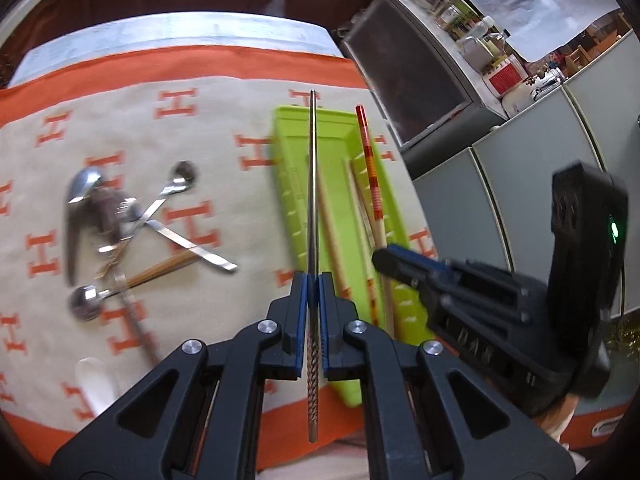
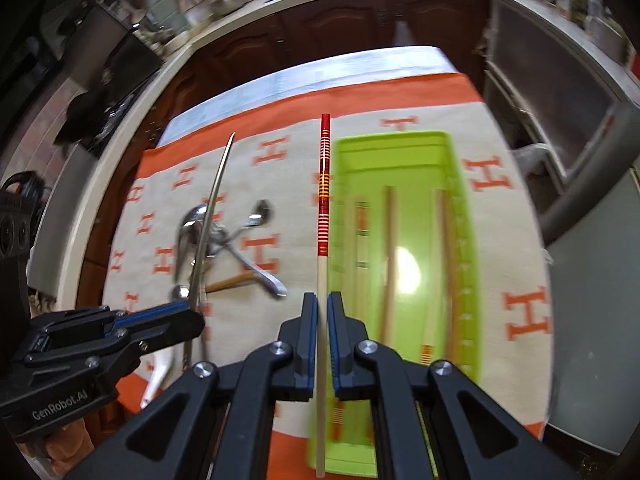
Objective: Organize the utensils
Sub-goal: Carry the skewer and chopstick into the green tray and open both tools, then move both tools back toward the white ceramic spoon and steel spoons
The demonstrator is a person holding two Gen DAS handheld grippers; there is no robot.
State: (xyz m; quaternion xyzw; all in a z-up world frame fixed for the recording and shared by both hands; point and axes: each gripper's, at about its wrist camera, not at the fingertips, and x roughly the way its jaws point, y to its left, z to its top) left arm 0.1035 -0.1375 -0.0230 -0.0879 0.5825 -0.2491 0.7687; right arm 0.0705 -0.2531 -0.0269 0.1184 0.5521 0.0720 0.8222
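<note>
My left gripper (image 1: 314,292) is shut on a metal chopstick (image 1: 313,184) held above the left wall of the green tray (image 1: 288,184). My right gripper (image 2: 319,308) is shut on a red-and-white chopstick (image 2: 324,184) held just left of the green tray (image 2: 460,240). It also shows in the left wrist view (image 1: 370,160), with the right gripper (image 1: 384,260) over the tray. Several wooden chopsticks (image 2: 388,256) lie in the tray. The left gripper (image 2: 192,312) shows at the left of the right wrist view with the metal chopstick (image 2: 212,216).
A pile of metal spoons (image 1: 120,216) and a wooden-handled utensil (image 1: 160,270) lies on the orange-and-cream cloth (image 1: 224,128) left of the tray. A white spoon (image 1: 94,384) lies near the front edge. Grey cabinets (image 1: 520,168) stand to the right.
</note>
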